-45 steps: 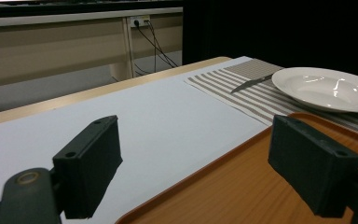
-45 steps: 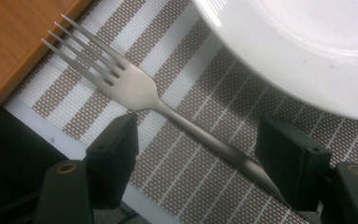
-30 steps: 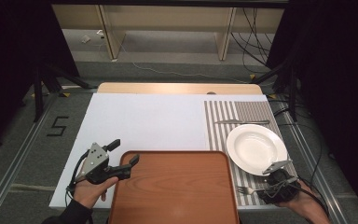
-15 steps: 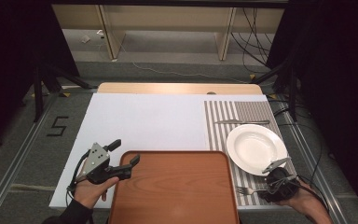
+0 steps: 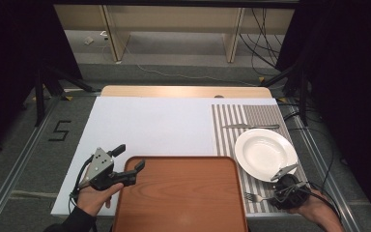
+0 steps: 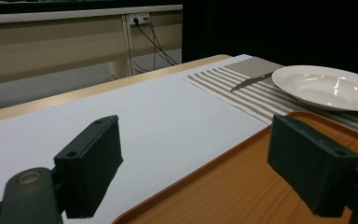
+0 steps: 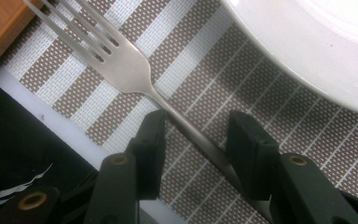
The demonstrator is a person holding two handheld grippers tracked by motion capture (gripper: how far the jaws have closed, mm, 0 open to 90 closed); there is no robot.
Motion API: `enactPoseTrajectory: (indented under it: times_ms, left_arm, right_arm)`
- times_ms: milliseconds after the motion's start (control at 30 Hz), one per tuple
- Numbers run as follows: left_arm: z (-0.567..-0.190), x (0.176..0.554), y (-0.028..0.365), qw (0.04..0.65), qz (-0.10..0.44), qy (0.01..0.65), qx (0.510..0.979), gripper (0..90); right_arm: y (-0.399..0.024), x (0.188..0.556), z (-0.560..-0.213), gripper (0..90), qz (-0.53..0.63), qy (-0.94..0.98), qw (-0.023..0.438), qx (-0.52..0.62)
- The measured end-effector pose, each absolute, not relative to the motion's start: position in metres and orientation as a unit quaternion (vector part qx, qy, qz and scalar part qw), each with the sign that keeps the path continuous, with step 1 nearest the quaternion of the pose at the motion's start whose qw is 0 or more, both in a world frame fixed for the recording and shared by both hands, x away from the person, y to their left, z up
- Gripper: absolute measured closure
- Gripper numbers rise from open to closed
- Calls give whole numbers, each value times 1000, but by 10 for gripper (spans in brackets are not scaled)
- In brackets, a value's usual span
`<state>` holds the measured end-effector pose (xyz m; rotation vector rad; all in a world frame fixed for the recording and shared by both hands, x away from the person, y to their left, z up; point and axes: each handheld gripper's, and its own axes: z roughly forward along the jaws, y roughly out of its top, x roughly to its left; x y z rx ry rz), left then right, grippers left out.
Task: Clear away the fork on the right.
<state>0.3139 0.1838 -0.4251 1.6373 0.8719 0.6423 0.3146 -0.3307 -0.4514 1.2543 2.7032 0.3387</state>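
1. The only writing that can be read is a black "5" (image 5: 59, 131) marked on the grey floor left of the table; the fork, plate and tray bear no label that can be made out.
2. The fork (image 7: 121, 65) is plain silver metal with four tines and a slim handle; it lies flat on the striped placemat (image 7: 205, 70), between the white plate (image 7: 307, 51) and the wooden tray (image 5: 181, 195), tines toward the tray.
3. The right gripper (image 7: 196, 140) stands over the fork's handle; its jaws have just been closing and are about half apart; the handle runs between them, but whether the pads press on it cannot be told.
4. The left gripper (image 6: 196, 168) is wide open and holds nothing; one jaw hangs over the white table cover (image 5: 149, 125), the other over the tray's corner.
5. A knife (image 5: 250, 126) lies on the placemat beyond the plate.
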Motion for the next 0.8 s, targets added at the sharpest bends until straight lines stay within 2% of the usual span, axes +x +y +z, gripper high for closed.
enactPoseTrajectory:
  times_ms: [267, 500, 800]
  left_arm:
    - [-425, 314, 184, 555, 273, 369, 694, 171]
    - [-425, 314, 184, 555, 273, 369, 694, 171]
    - [-425, 314, 183, 554, 273, 368, 695, 172]
  right_arm:
    - [-329, 313, -451, 665, 112, 907, 66, 400]
    - [-325, 312, -451, 809, 103, 911, 67, 393]
    - [-323, 311, -451, 848, 101, 918, 66, 379]
